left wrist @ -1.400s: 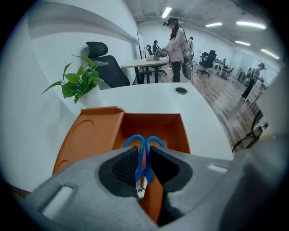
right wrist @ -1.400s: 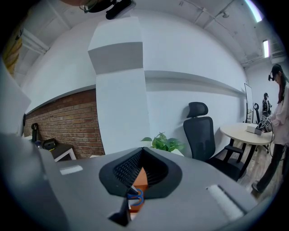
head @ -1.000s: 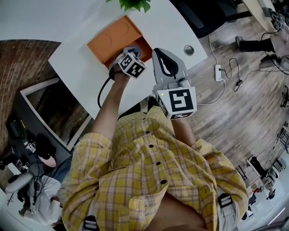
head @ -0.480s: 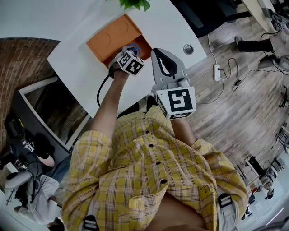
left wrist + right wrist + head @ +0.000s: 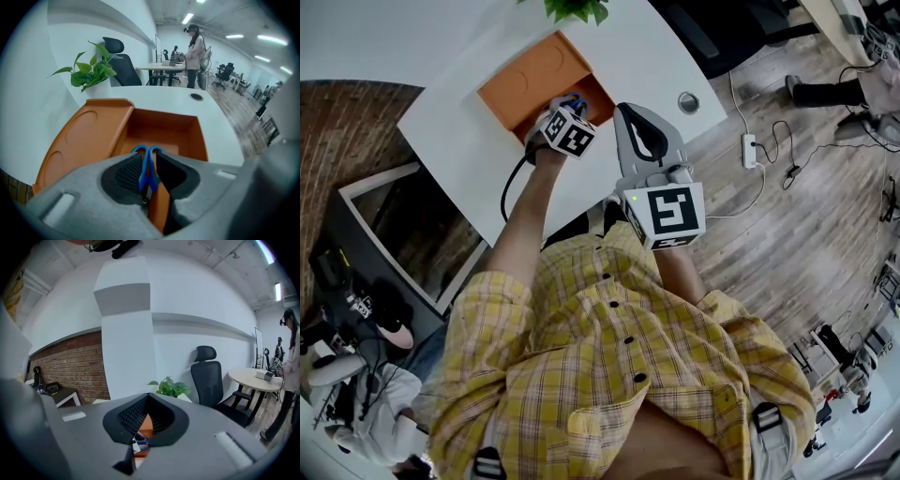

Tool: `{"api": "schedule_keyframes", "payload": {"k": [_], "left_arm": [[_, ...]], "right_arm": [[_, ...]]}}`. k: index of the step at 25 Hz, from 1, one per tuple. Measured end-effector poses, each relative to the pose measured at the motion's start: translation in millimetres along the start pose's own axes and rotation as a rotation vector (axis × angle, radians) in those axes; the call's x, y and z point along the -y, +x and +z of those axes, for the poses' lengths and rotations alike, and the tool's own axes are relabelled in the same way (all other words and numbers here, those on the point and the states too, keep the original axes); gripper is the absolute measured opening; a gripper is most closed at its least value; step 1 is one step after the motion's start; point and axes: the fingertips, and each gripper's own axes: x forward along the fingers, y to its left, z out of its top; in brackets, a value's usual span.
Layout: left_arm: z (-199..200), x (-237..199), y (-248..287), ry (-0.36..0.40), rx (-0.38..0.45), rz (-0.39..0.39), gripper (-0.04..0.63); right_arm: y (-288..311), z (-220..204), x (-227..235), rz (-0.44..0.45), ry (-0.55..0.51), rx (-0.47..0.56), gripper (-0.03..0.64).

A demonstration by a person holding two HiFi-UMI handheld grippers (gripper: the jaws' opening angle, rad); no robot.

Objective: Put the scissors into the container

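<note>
An orange container (image 5: 530, 80) sits on the white table (image 5: 459, 150), with its flat lid (image 5: 84, 140) folded out to the left and its deep box (image 5: 187, 124) open. My left gripper (image 5: 570, 108) hovers over the near edge of that box. It is shut on blue-handled scissors (image 5: 146, 168), whose handles stick up between the fingers (image 5: 126, 173); the blades are hidden below. My right gripper (image 5: 630, 111) hangs just right of the container, shut and empty. In the right gripper view a bit of the blue scissors (image 5: 140, 440) and orange shows through the gap behind its meeting tips.
A green potted plant (image 5: 572, 9) stands behind the container. A round cable grommet (image 5: 688, 102) is set in the table to the right. Off the table edge, a power strip (image 5: 749, 150) lies on the wooden floor. A person (image 5: 194, 51) stands far back.
My left gripper with the scissors has edged slightly farther toward the container. The right gripper has hardly moved.
</note>
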Motion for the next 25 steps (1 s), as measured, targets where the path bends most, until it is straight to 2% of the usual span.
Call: {"api": "schedule_keyframes", "payload": {"k": [16, 20, 25], "left_arm": [[23.4, -1.3, -51.5, -0.07, 0.132, 0.062, 0.092], [30.1, -3.4, -72.4, -0.082, 0.177, 0.087, 0.069], [38.7, -10.6, -102.9, -0.165, 0.256, 0.114, 0.052]], "right_arm": [[-16.1, 7.0, -6.5, 0.009, -0.008, 0.027, 0.006], [-20.7, 9.8, -8.8, 0.013, -0.015, 0.037, 0.006], [-25.4, 16.9, -11.4, 0.021, -0.026, 0.058, 0.006]]}}
